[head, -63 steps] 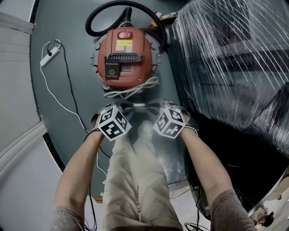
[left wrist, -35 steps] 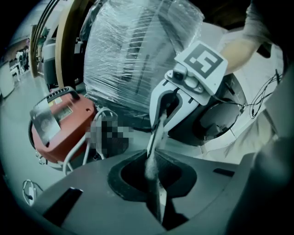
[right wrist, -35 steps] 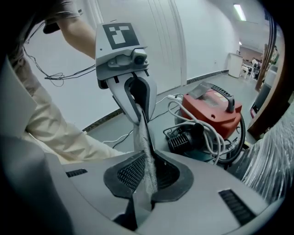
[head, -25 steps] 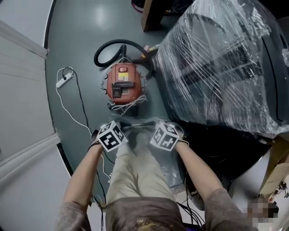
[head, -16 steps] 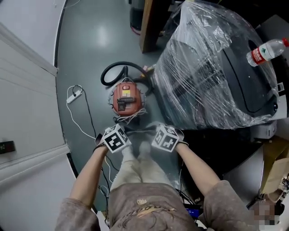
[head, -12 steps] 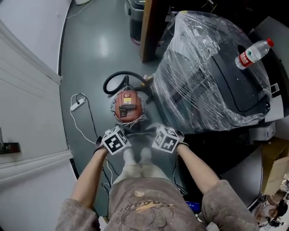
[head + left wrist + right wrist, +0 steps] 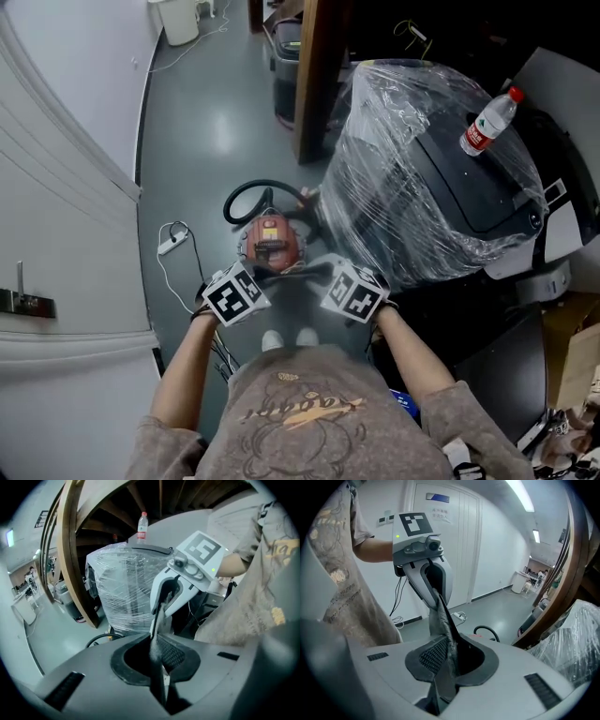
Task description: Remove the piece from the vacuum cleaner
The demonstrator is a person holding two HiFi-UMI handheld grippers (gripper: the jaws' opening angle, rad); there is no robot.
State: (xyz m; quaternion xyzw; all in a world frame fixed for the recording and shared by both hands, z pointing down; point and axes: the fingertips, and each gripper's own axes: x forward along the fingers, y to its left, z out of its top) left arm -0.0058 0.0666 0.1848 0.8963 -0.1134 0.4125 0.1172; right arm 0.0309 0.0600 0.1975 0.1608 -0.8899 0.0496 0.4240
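A glossy grey-green floor (image 7: pixel 211 131) is bordered on the left by a white wall with long panel lines (image 7: pixel 66 216), and a white rectangular bin (image 7: pixel 178 19) is placed at the far end beside that wall. A tall brown wooden post (image 7: pixel 314 75) is set upright next to a large dark machine wrapped in clear plastic film (image 7: pixel 412 178), on top of which a clear plastic bottle with a red cap and label (image 7: pixel 487 120) is placed upright. In the right gripper view a closed white double door (image 7: pixel 459 550) is shown, and the room is lit by long white ceiling strip lights (image 7: pixel 520 494).
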